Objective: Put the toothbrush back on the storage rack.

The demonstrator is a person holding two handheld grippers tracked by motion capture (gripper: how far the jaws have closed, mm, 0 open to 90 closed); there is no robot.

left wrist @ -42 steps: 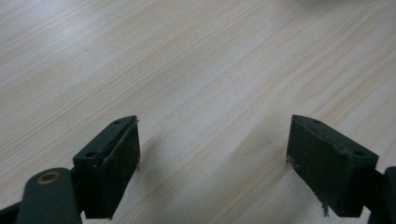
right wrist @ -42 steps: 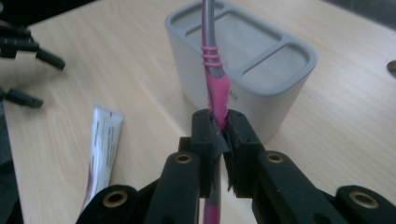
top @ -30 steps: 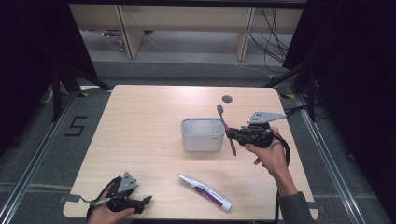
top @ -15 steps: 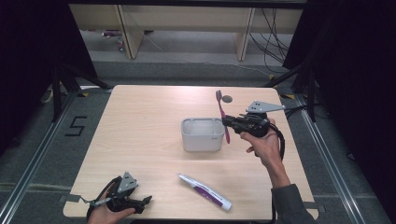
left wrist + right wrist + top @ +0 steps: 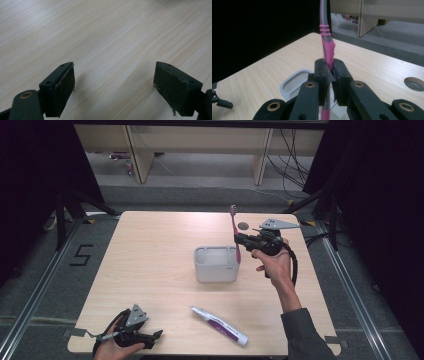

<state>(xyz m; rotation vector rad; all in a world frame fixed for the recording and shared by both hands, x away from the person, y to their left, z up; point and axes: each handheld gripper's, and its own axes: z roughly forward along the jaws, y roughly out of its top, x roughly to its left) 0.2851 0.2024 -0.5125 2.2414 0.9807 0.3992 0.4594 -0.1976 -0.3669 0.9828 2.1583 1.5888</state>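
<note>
Holding a pink toothbrush (image 5: 234, 232) upright, the right gripper (image 5: 242, 240) hovers above the right end of a grey holder (image 5: 216, 264) that stands near the middle of the tabletop (image 5: 150, 250). In the high view the brush head points up and away from the person, and the lower end of the handle hangs down in front of the holder's right rim; whether it touches the rim cannot be told. The right gripper view looks along the two black jaws, which are closed tight on the pink-and-grey handle (image 5: 327, 50), with the holder's open top (image 5: 294, 83) just below them and a round hole (image 5: 414, 83) in the tabletop off to the side. The person's right hand (image 5: 274, 262) wraps the gripper body, a grey three-cornered plate on top of it and a black cable looping beside the wrist.

A white and purple toothpaste tube (image 5: 220, 325) lies flat near the front edge of the tabletop, well apart from the holder. The left gripper (image 5: 150, 337) rests at the front left corner in the person's left hand (image 5: 112, 350). In the left gripper view its jaws stand wide apart over bare wood, with nothing between them.
</note>
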